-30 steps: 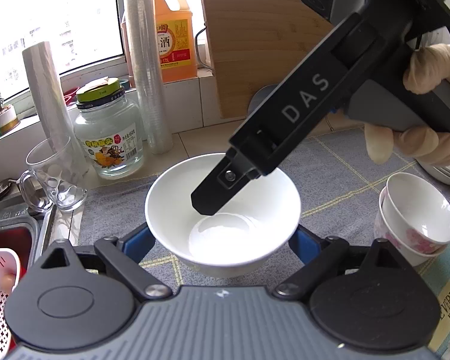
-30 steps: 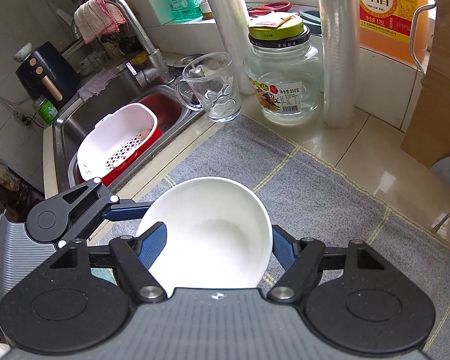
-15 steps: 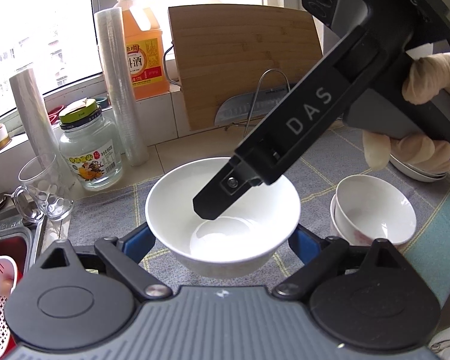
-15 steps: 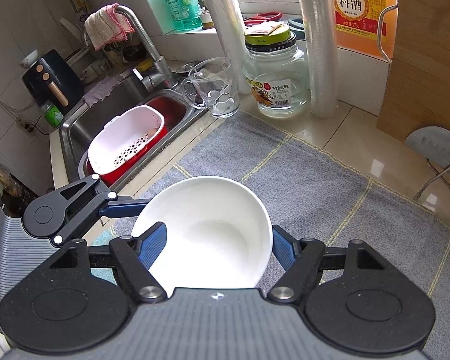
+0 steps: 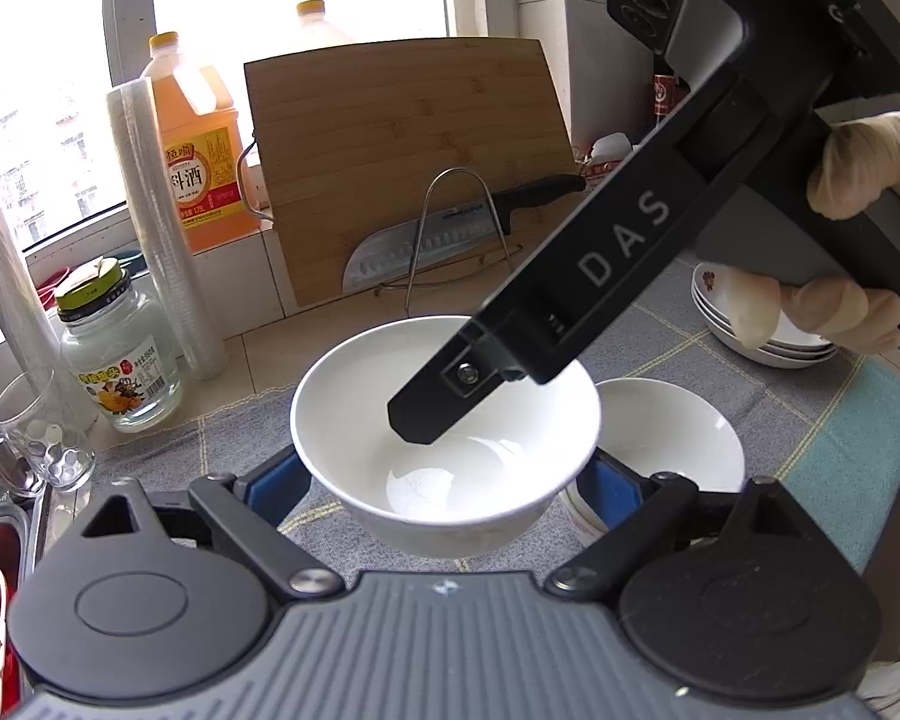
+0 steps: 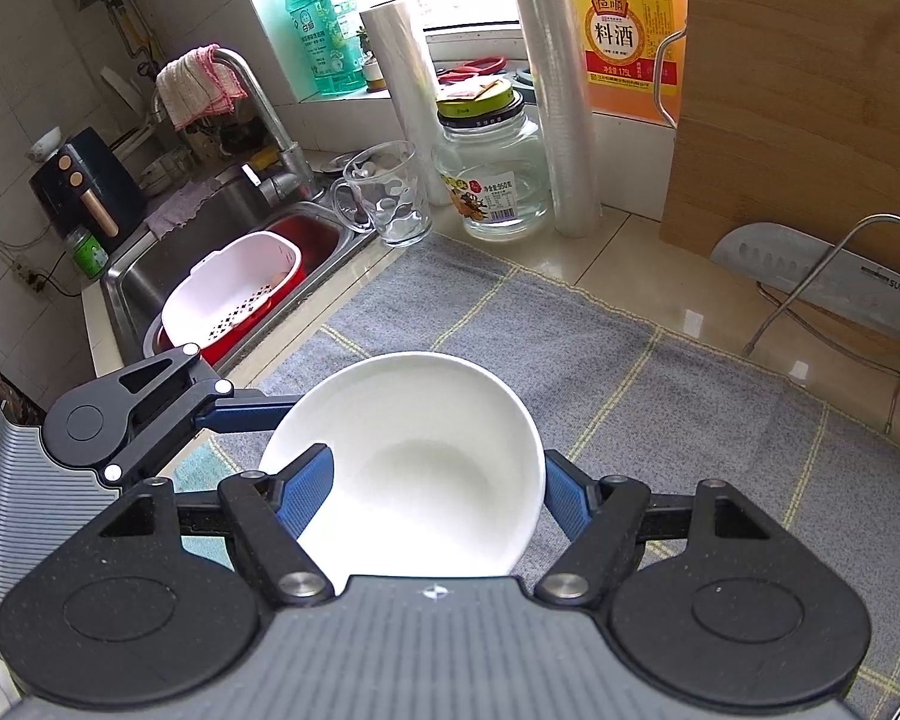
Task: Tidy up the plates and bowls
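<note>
Both grippers carry one plain white bowl (image 5: 444, 456) above the grey mat (image 5: 678, 348). My left gripper (image 5: 444, 480) is shut on it, a blue pad pressed against each outer side. My right gripper (image 6: 435, 492) is also shut on the bowl (image 6: 414, 456), its left pad inside the rim and its right pad against the outer wall. One of its fingers (image 5: 426, 414) reaches down into the bowl from the upper right. A stack of small white bowls (image 5: 669, 438) stands just right of the carried bowl. Stacked plates (image 5: 768, 342) lie further back right, partly behind a gloved hand.
A bamboo cutting board (image 5: 408, 162) and a knife on a wire rack (image 5: 426, 246) stand behind the mat. A glass jar (image 5: 120, 354), film rolls (image 5: 156, 228), a glass mug (image 5: 36, 438) and an orange bottle (image 5: 201, 162) line the back left. The sink holds a white basket (image 6: 234, 294).
Both grippers have carried the bowl to the right along the counter and slightly up. The stack of small bowls now sits close beside it, and the knife rack has come into view.
</note>
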